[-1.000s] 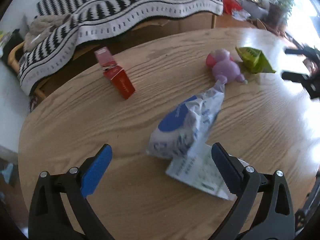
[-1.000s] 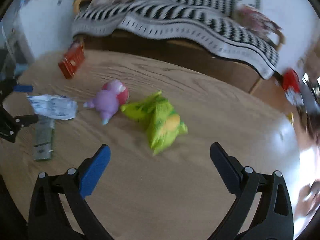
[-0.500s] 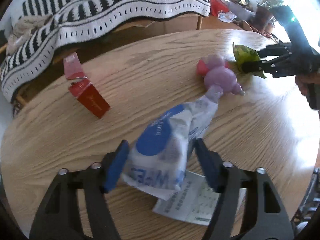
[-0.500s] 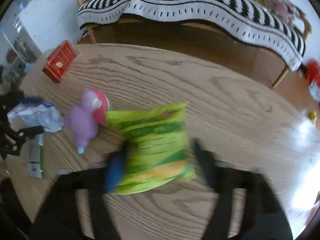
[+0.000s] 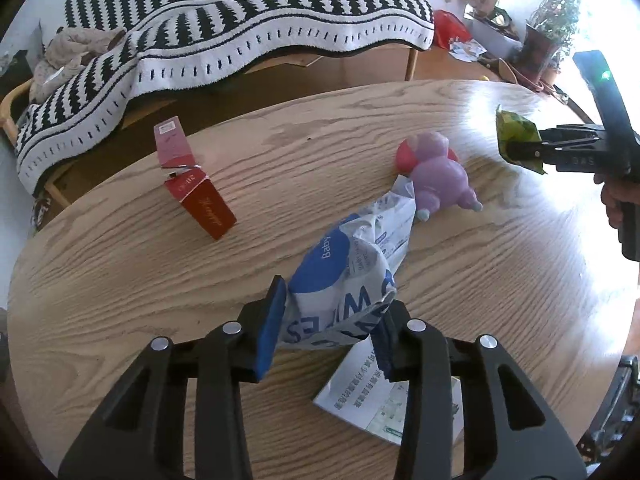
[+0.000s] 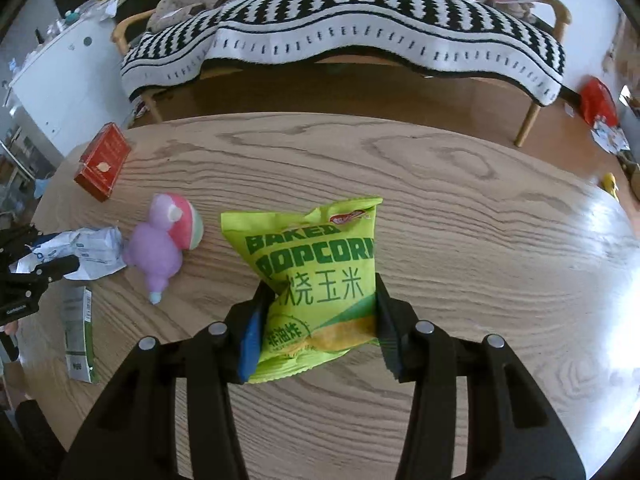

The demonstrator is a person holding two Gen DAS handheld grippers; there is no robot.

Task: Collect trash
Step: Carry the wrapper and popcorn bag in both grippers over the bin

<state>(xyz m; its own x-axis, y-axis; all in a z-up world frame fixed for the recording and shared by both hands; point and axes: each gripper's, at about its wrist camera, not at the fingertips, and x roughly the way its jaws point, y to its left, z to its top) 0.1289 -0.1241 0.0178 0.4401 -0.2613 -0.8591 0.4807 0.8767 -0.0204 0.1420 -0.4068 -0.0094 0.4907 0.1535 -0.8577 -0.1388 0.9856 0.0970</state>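
Note:
My left gripper (image 5: 332, 320) is shut on a crumpled blue-and-white baby wipes packet (image 5: 352, 272) above the round wooden table (image 5: 120, 272). My right gripper (image 6: 318, 312) is shut on a green baked popcorn bag (image 6: 316, 276) and holds it over the table (image 6: 480, 240). The popcorn bag also shows in the left wrist view (image 5: 514, 136), pinched in the right gripper (image 5: 520, 148). The wipes packet shows in the right wrist view (image 6: 84, 252), held by the left gripper (image 6: 40, 256). A flat white-and-green printed wrapper (image 5: 384, 400) lies on the table under the left gripper.
A red box with its lid open (image 5: 196, 192) lies at the table's far left. A purple and pink plush toy (image 5: 436, 176) lies mid-table. A bench with a black-and-white striped blanket (image 5: 240, 32) stands behind the table. A white cabinet (image 6: 60, 80) stands left.
Both grippers have closed: the left on the wipes packet, the right on the popcorn bag. Both packets now sit lifted off the table in the jaws.

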